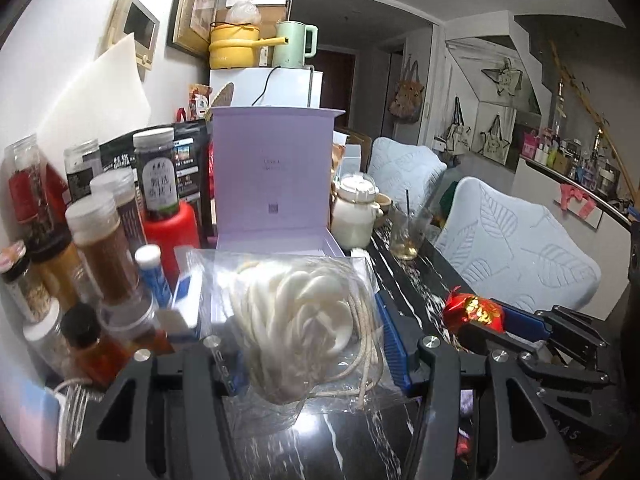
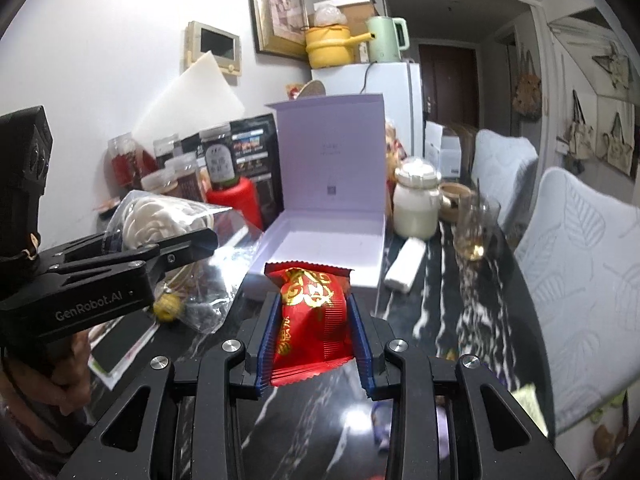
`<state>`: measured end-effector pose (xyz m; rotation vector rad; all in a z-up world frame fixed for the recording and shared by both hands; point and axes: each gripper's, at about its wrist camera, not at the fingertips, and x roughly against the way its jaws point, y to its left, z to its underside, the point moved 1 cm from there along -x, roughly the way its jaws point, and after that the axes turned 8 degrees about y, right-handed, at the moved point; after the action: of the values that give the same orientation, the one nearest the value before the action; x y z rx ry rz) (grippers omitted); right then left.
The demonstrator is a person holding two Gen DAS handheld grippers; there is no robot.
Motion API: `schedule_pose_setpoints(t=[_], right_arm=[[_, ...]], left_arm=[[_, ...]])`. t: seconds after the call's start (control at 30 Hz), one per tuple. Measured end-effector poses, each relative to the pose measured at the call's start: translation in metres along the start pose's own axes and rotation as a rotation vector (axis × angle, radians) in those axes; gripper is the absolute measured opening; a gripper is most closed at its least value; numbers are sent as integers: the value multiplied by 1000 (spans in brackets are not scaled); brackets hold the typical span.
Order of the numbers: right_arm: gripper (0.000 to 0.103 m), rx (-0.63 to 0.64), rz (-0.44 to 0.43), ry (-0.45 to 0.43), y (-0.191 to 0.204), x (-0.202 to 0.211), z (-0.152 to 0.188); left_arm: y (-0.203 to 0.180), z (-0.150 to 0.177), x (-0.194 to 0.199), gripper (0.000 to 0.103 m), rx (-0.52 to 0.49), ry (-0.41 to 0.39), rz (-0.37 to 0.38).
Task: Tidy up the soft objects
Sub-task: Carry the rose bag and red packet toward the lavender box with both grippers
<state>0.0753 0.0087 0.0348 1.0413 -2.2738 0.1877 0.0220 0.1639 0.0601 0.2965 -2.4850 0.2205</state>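
My left gripper [image 1: 308, 344] is shut on a clear plastic bag holding a white flower-shaped soft object [image 1: 304, 312] and string, held above the dark marble table in front of an open lilac box [image 1: 272, 236]. My right gripper [image 2: 314, 320] is shut on a red packet with gold characters [image 2: 312, 312], just before the box's near edge [image 2: 320, 256]. The red packet [image 1: 474, 310] and right gripper also show at the right in the left wrist view. The left gripper [image 2: 192, 248] with its bag [image 2: 156, 216] shows at the left in the right wrist view.
Jars and spice bottles [image 1: 100, 240] crowd the table's left side by the wall. A white jar [image 2: 414, 200], a glass [image 2: 476, 228] and a white pack [image 2: 404, 266] stand right of the box. Pale leaf-pattern chairs [image 2: 584, 264] line the right edge. A phone [image 2: 120, 340] lies at the left.
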Motion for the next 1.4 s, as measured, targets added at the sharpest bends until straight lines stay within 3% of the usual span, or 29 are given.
schedule_pose_setpoints(t=[0.23,0.83,1.1,1.4], right_arm=[[33,17,-3,-33,-7,-18,-35],[33,60,30,-61,-28,-98,-118],[34,57,39,-23,-40,-142,-152],[34,66,62,49,-50,-186,-174]], left_arm=[[9,-33,-18,53,-15,-48,-37],[34,-103,-98,53,-30,-65,-76],[48,-132,-139,53,-22,-69,-105],[72,-148,-187,53,-18,-16,-199]])
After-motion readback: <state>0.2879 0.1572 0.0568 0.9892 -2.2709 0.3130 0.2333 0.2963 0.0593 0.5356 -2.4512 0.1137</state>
